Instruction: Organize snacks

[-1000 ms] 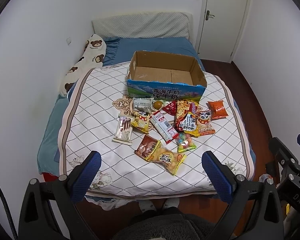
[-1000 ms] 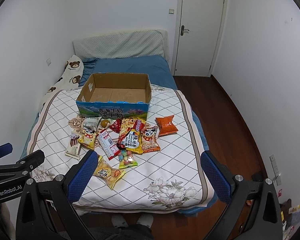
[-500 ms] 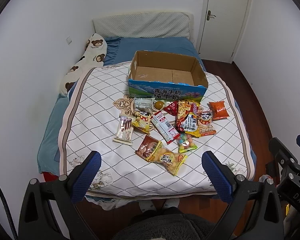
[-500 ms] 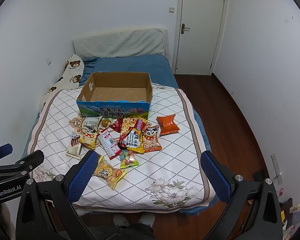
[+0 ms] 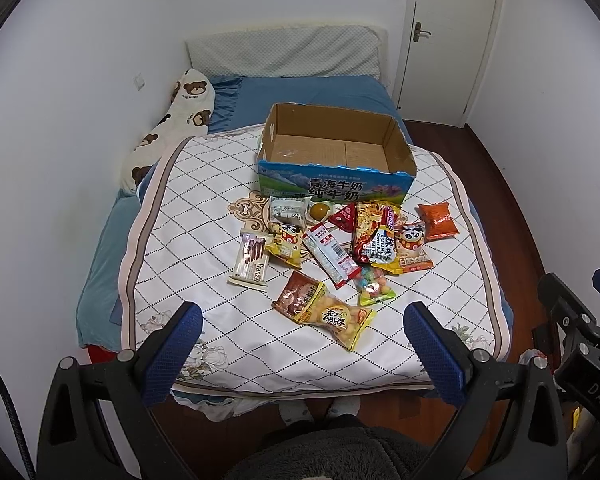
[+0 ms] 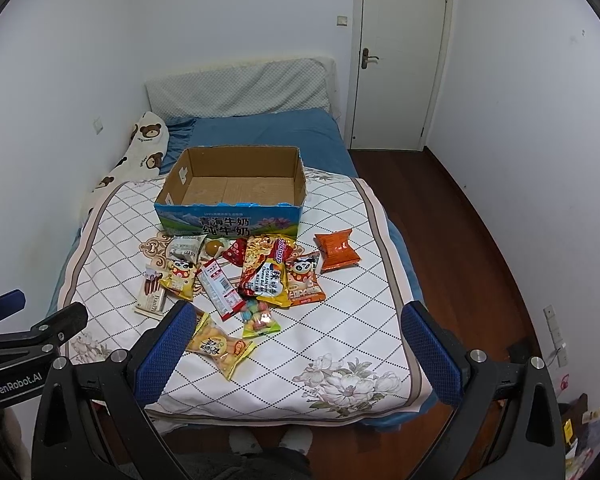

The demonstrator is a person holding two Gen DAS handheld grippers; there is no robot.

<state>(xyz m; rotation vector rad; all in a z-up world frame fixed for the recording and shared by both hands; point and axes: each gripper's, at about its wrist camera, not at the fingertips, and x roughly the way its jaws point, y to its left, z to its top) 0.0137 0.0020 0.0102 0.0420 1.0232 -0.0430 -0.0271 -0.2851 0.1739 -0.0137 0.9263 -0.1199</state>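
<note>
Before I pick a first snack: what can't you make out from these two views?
- Brown packet: hidden behind the right fingertip in the right wrist view; partly under the yellow puff bag in the left.
- Red triangular packet: partly under the noodle bag, both views.
- Small print on the wrappers: too small.
- Cardboard box: inner front wall hidden, both views.

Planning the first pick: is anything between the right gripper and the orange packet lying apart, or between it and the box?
Nothing visible. The right gripper hangs open over the bed's near edge; the orange foil packet lies alone, and the open cardboard box behind it looks empty.
</note>
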